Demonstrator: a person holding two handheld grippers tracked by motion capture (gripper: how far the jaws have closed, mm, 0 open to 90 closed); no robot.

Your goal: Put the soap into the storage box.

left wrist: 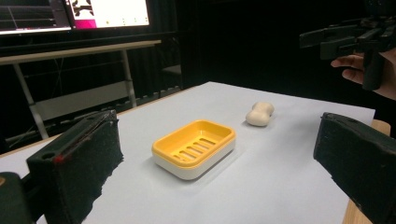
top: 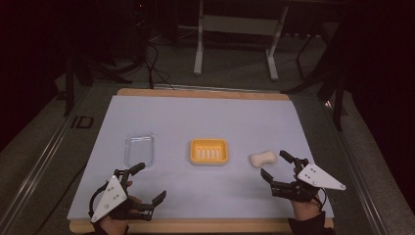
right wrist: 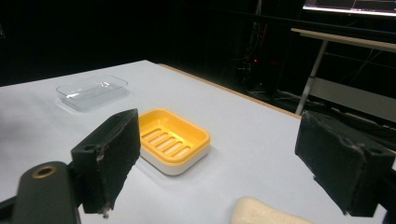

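Soap bar [top: 262,158], just beyond right gripper's [top: 275,165] spread jaws

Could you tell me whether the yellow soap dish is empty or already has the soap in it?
Empty. The yellow soap dish shows only its bare slotted bottom; the soap lies on the table beside it.

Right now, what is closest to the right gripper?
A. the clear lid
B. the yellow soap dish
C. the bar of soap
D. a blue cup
C. In the high view the bar of soap lies just ahead of the right gripper, whose jaws stand open, while the yellow soap dish sits mid-table.
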